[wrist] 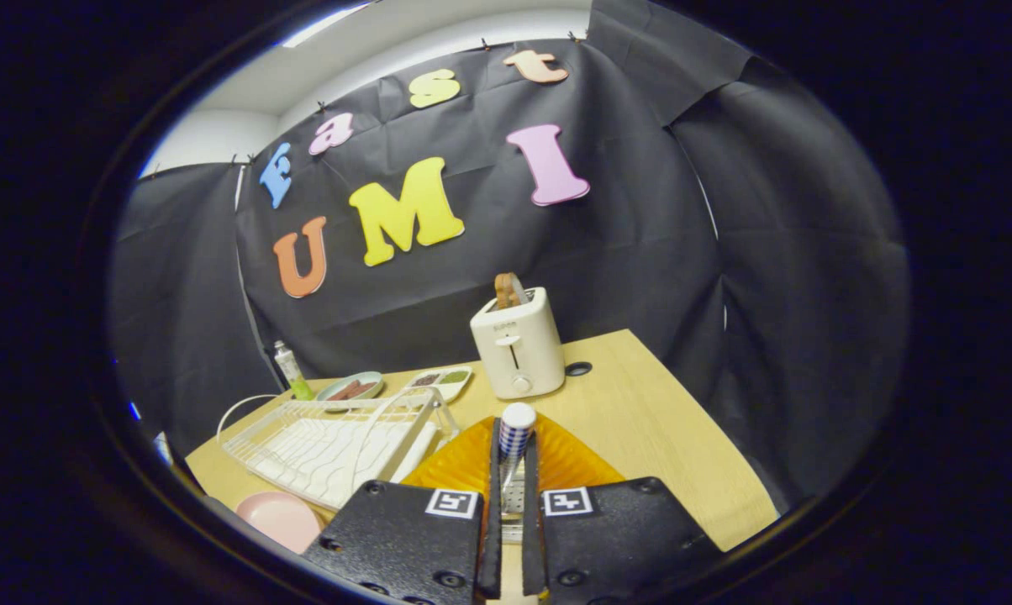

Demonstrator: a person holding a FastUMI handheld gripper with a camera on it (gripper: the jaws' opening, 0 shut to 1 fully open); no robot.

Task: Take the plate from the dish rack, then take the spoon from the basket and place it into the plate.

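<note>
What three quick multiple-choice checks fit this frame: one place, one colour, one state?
1. Where is the toaster?
A. on the table, beyond the gripper
B. between the fingers
C. on the floor

2. What colour is the plate just under the fingers?
A. pink
B. orange
C. white

3. What is the gripper's state?
A. wide open, holding nothing
B. shut on the spoon
C. shut on the toaster

Key:
1. A: it stands on the wood well past the fingertips.
2. B: orange ribbed rim shows on both sides of the fingers.
3. B: both fingers press on the spoon's checkered handle.
</note>
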